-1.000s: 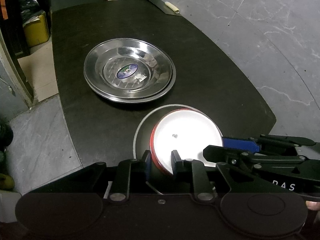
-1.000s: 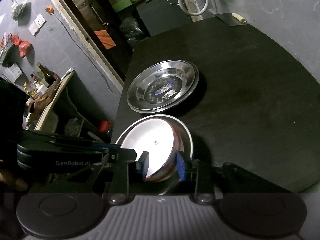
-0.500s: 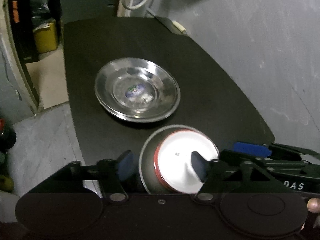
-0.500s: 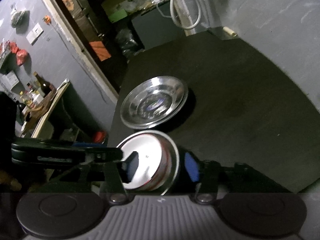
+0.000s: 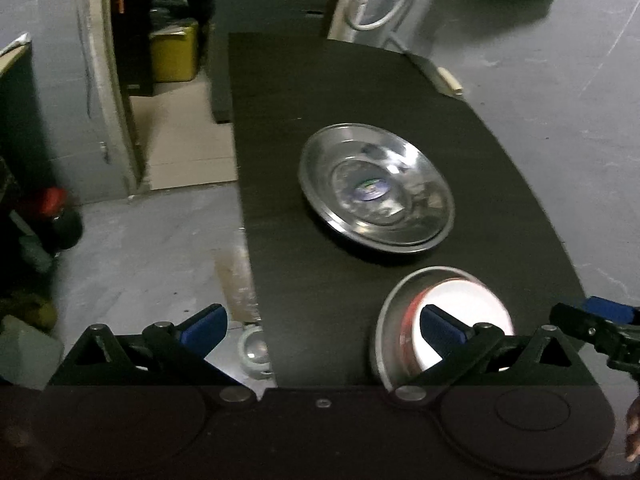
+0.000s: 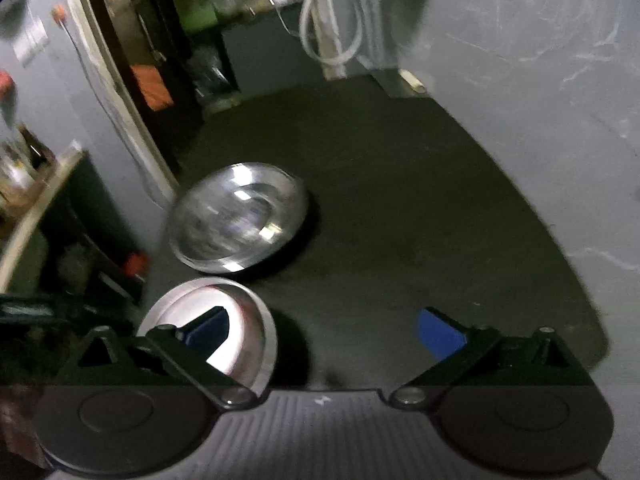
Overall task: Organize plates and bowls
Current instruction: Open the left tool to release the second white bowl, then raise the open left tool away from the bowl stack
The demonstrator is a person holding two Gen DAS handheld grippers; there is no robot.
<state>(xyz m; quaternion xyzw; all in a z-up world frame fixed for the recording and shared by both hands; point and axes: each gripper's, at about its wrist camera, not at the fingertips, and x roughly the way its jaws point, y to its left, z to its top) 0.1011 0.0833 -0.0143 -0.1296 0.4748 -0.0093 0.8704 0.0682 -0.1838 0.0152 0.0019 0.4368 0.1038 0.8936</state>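
A stack of steel plates (image 5: 376,192) lies on the black table (image 5: 304,92); it also shows in the right wrist view (image 6: 236,220). Nearer me, a red-rimmed white bowl (image 5: 468,304) sits inside a steel bowl (image 5: 394,304) at the table's near edge, also seen in the right wrist view (image 6: 256,320). My left gripper (image 5: 322,326) is open and empty, raised to the left of the bowls. My right gripper (image 6: 322,328) is open and empty, raised to their right. The right gripper's tip also shows at the right edge of the left wrist view (image 5: 596,320).
A small pale object on a grey slab (image 5: 450,80) lies at the table's far right edge. White hose (image 6: 328,28) hangs on the wall behind. To the left is grey floor (image 5: 160,248), a yellow box (image 5: 174,54) and a cluttered shelf (image 6: 24,176).
Both grippers let go of the nested bowls, opened wide and pulled back and up. The bowls stay at the table's near edge.
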